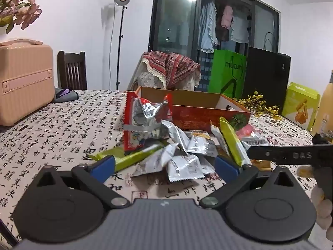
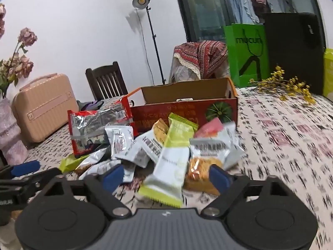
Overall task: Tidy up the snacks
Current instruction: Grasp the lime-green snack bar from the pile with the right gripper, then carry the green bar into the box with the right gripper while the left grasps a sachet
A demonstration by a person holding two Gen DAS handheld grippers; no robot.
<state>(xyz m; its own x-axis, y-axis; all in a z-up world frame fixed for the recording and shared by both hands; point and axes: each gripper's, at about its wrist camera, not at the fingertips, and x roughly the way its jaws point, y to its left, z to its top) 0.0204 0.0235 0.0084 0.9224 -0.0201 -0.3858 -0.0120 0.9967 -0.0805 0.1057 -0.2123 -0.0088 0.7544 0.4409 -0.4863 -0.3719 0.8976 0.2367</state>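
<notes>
- I am holding the left claw (image 1: 164,165) spread, empty, before the snack pile (image 1: 183,150).
- Right claw (image 2: 166,176) spread around the green-white packet (image 2: 166,175); I advise pinching mid-packet, then lifting toward the box (image 2: 183,112).

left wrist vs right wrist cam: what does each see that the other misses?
Left wrist only: yellow-green carton at the far right, plus the right gripper's arm crossing in.
Right wrist only: orange wafer pack between the open right gripper, and a pink vase.
Both: orange box, snack pile, pink case, green bag.
</notes>
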